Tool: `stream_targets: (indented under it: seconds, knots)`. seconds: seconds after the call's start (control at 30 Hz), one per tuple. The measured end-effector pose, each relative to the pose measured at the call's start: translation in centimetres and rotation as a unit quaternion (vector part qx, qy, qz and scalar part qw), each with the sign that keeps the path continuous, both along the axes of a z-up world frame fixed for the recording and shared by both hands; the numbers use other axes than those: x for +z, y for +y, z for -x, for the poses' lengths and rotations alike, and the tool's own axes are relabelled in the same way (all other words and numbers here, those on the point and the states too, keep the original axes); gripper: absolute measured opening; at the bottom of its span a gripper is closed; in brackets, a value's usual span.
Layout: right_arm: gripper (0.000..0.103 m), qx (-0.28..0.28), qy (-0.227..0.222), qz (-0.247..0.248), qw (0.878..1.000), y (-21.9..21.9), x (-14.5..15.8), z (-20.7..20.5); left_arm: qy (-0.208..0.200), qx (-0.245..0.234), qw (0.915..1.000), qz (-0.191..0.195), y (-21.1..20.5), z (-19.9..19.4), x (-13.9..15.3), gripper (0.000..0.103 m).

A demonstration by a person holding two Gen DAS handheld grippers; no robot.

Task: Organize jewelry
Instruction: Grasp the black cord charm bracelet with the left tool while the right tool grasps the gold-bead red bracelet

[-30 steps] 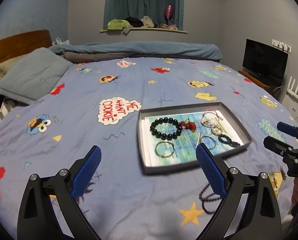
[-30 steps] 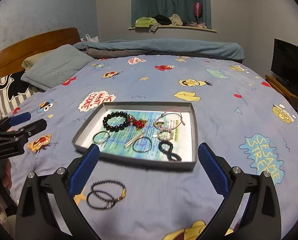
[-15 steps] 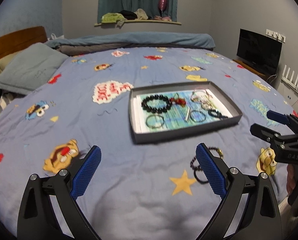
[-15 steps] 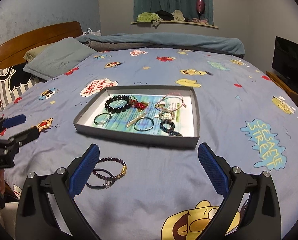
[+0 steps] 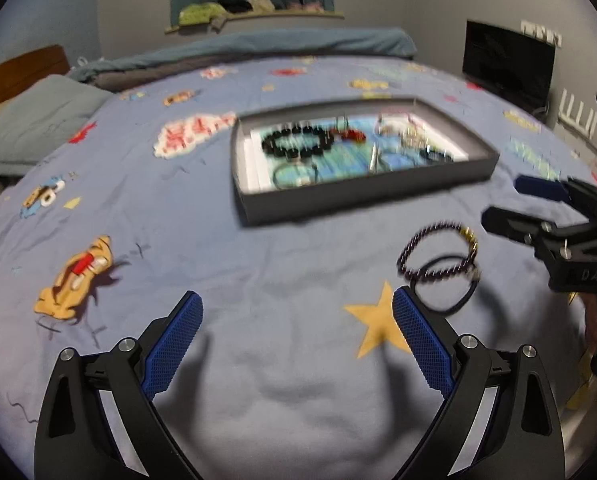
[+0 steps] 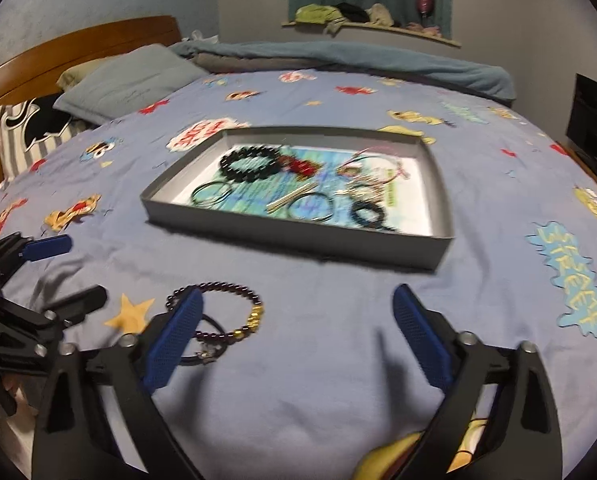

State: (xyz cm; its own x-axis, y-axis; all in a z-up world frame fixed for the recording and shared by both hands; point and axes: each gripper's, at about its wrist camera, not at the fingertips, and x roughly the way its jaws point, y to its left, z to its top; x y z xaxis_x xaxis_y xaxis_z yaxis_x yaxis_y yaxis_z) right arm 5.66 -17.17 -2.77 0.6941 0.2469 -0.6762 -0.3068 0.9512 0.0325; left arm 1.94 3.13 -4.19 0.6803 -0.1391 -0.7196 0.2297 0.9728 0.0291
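A grey tray [image 5: 362,196] [image 6: 298,240] lies mid-bed and holds a black bead bracelet [image 5: 298,144] [image 6: 250,164] and several other pieces. Nearer on the blue sheet lie a dark bead bracelet with gold beads [image 5: 438,248] [image 6: 234,308] and a black cord loop [image 5: 446,292] [image 6: 206,332]. My left gripper [image 5: 296,312] [image 6: 70,272] hangs open low over bare sheet, left of the loose pieces. My right gripper [image 6: 298,304] [image 5: 514,200] is closing, with only sheet between its pads. Its left finger [image 6: 178,332] hides part of the bead bracelet.
Pillows [image 6: 130,80] and a wooden headboard [image 6: 78,48] stand at the left. A rolled blue duvet [image 5: 258,48] lines the far side. A black TV [image 5: 506,64] stands past the bed's right edge. A yellow star print [image 5: 378,328] marks the sheet by the loose bracelets.
Both grippers have sunk toward the bed and drawn closer to the two loose bracelets. The tray looks larger and sits higher in both views. The right jaws stand slightly narrower.
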Motion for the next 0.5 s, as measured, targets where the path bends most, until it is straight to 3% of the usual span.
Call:
stream_targets:
  seconds: [0.03,0.1,0.2,0.27,0.43,0.5]
  knots:
    - [0.079,0.007,0.004,-0.003,1.000,0.3,-0.2,-0.2,0.003,-0.007,1.0000,0.003,-0.1,0.0,-0.1,0.095]
    - [0.059,0.012,0.011,-0.003,1.000,0.7,-0.5,-0.5,-0.003,-0.016,0.9998,0.011,-0.2,0.2,-0.3,0.095]
    - [0.039,0.018,0.032,-0.009,0.999,1.0,-1.2,-1.3,0.003,-0.026,0.9996,0.013,-0.7,0.1,-0.7,0.095]
    - [0.029,0.023,0.050,-0.011,0.998,1.3,-1.8,-1.8,0.002,-0.034,0.9993,0.015,-1.0,0.1,-0.8,0.094]
    - [0.019,0.041,0.058,0.014,0.997,2.0,-2.7,-2.2,0.005,-0.055,0.9982,0.022,-1.9,0.0,-1.2,0.093]
    - [0.008,0.045,0.061,0.014,0.997,2.0,-2.8,-2.2,0.005,-0.061,0.9979,0.021,-2.2,-0.1,-1.3,0.093]
